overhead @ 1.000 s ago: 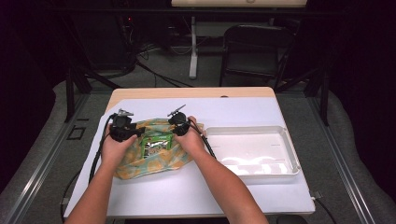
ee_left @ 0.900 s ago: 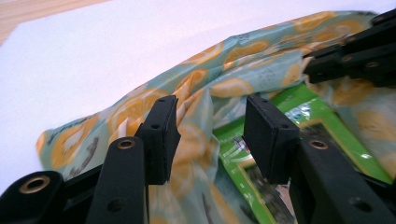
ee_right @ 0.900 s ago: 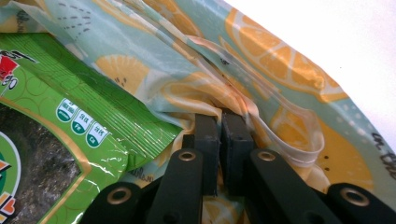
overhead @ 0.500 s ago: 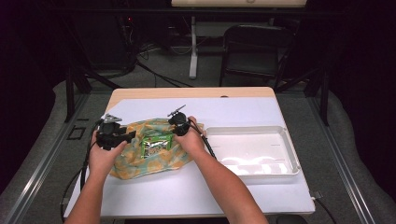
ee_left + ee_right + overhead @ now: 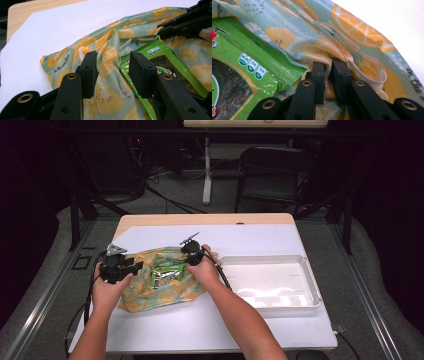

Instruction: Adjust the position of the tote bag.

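A lemon-print bag lies crumpled on the white sheet covering the counter, left of the middle, with a green snack packet on top of it. To the right of both, apart from them, stands an empty white tray.

The left gripper sits at the bag's left edge — its jaws are spread, though they have just been closing a little. In the left gripper view a raised fold of the bag runs up between the two black jaws, and the green packet lies just beyond the right-hand one; I cannot tell that either pad presses on the cloth.

The right gripper is at the bag's far upper edge, beside the packet. Its jaws have just been opening, yet in the right gripper view they stand close together with a bunched fold of the bag caught between them — the packet lies to their left, outside the grip.
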